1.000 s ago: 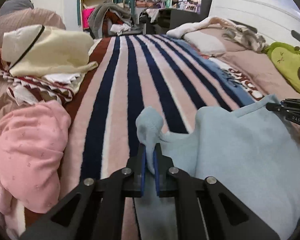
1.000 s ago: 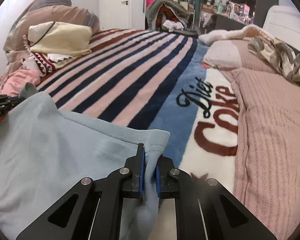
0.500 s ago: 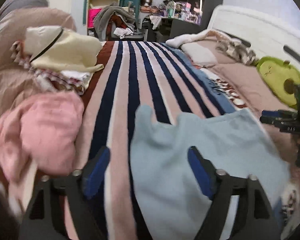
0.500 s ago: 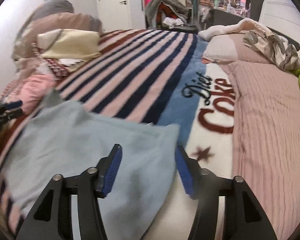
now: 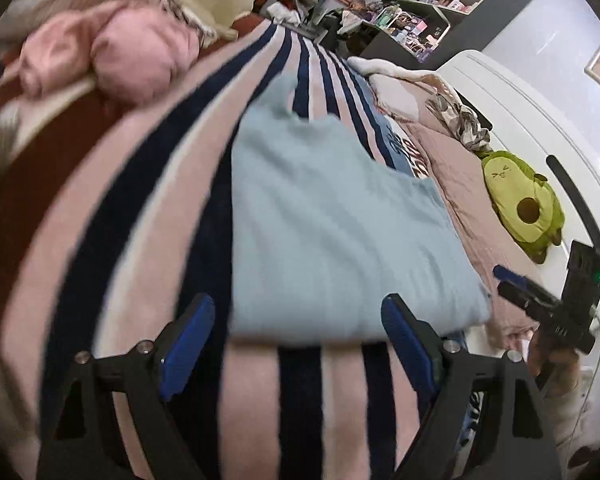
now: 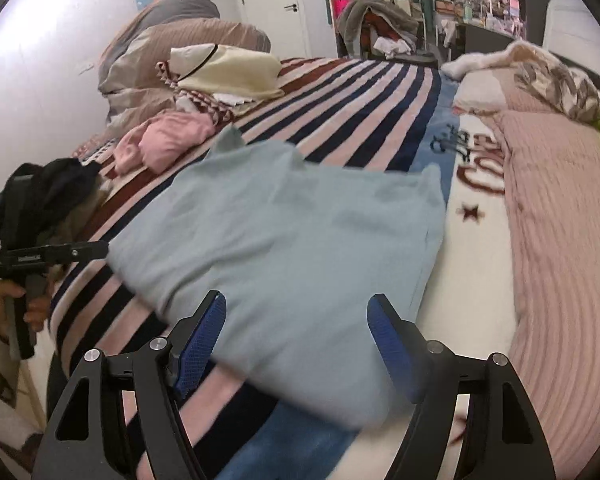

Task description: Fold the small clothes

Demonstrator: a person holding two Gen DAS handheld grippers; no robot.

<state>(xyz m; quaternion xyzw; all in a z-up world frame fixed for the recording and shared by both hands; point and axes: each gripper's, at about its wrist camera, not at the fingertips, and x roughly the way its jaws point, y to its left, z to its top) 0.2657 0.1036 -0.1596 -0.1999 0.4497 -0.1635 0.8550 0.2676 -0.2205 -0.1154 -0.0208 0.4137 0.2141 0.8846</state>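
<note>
A light blue garment [image 5: 332,232] lies flat on the striped blanket [image 5: 140,200], folded into a rough rectangle; it also shows in the right wrist view [image 6: 284,248]. My left gripper [image 5: 296,344] is open and empty, just short of the garment's near edge. My right gripper [image 6: 296,340] is open and empty, above the garment's near edge. Each gripper shows in the other's view: the right one [image 5: 540,304] at the garment's right side, the left one [image 6: 48,254] at its left side.
A pink garment [image 6: 164,140] and a pile of cream and patterned clothes [image 6: 224,72] lie at the blanket's left. A green avocado plush [image 5: 520,204] and a pink knitted cover [image 6: 560,240] lie at the right. A dark garment [image 6: 48,188] sits near the bed's left edge.
Both grippers let go of the blue garment's corners, opened wide and pulled back. The garment now lies flat on the blanket.
</note>
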